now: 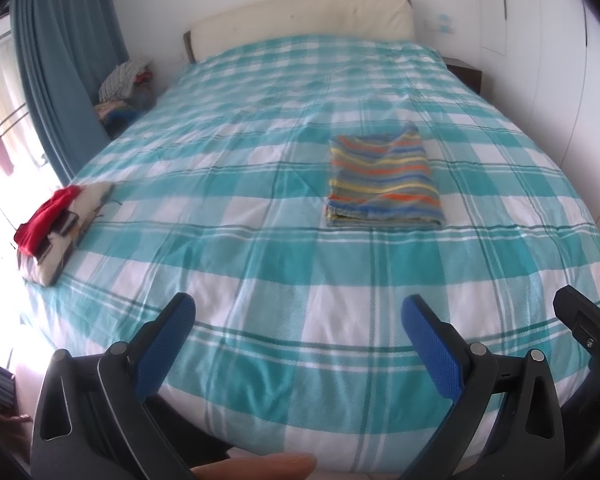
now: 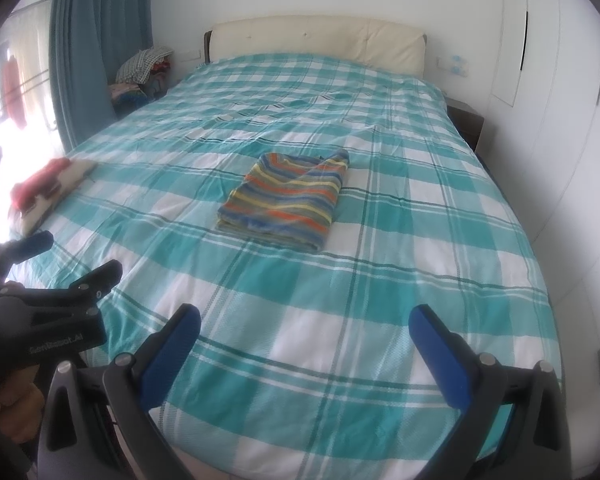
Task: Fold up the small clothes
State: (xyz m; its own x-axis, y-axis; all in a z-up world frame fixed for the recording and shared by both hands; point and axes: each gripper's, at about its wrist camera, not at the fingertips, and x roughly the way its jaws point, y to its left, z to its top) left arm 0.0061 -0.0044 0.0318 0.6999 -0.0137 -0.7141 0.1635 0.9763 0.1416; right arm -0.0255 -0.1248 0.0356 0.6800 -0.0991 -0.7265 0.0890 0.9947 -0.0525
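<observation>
Hovering spread and empty, left gripper [image 1: 298, 318], right gripper [image 2: 304, 326], striped garment [image 1: 384, 178] apparently folded

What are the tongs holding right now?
Nothing. The left tongs and right tongs are both open over the checked bedspread, and the folded striped garment lies untouched farther up the bed.

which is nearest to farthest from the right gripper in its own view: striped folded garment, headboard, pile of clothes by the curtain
From the right gripper:
1. Striped folded garment, mid-bed, just left of centre.
2. Pile of clothes, far left beside the curtain, near the head of the bed.
3. Headboard, against the back wall.
</observation>
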